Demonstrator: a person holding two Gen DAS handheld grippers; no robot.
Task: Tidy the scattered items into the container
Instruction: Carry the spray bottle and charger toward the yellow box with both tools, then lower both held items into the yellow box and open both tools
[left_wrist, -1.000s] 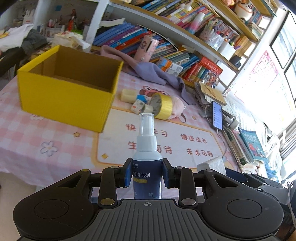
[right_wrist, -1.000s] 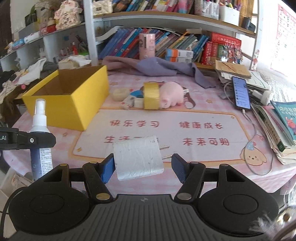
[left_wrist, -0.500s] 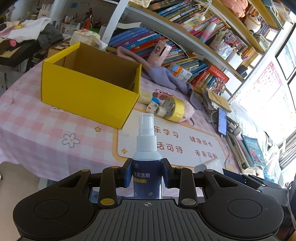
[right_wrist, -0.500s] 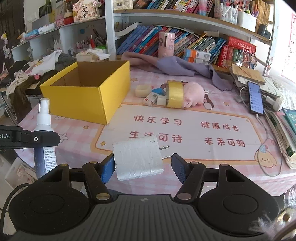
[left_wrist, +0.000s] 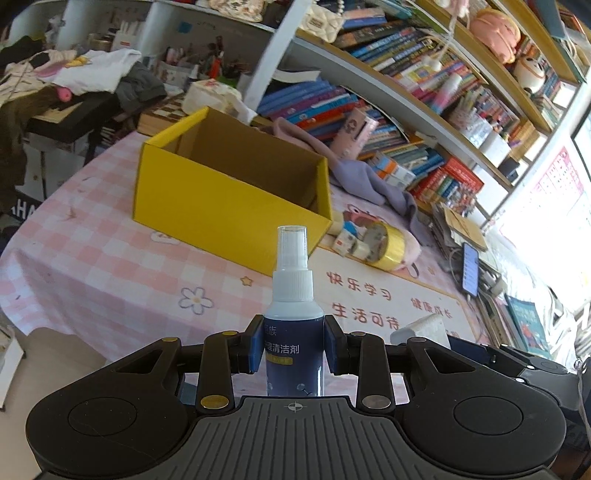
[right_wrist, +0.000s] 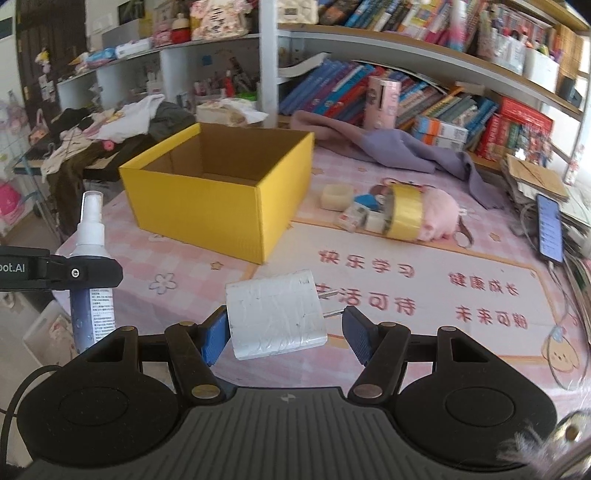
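A: Box (left_wrist: 229, 218), yellow, open top, sits on the pink checked tablecloth (left_wrist: 92, 266) at the left side of the table. Inside walls bare brown card; floor mostly hidden from both views.

B: Left gripper (left_wrist: 294, 345)?

A: Jaws nearly together, both blue pads pressed on a bottle (left_wrist: 293, 332), dark blue with a white spray top and clear cap. Held upright, off the cloth, on the near side of the box and short of it.

B: Right gripper (right_wrist: 284, 330)?

A: About half open, closed on a white charger (right_wrist: 275, 314). Left pad lies against the charger's flat side. Right pad sits beside the two metal prongs, which point right; contact there cannot be told for sure. Charger hangs above the printed mat (right_wrist: 424, 295), tilted a little.

B: What lies loose?

A: Cluster on the cloth right of the box: tape roll (right_wrist: 404, 216), yellow, on its side; pink plush (right_wrist: 439, 216) just behind, touching it; small white cartons (right_wrist: 356, 216) against the tape's left; pale round tub (right_wrist: 336, 195) nearer the box. Purple cloth (right_wrist: 402, 146) draped at the back, by the bookshelf. Phone (right_wrist: 550, 229) at the right edge, cable attached.
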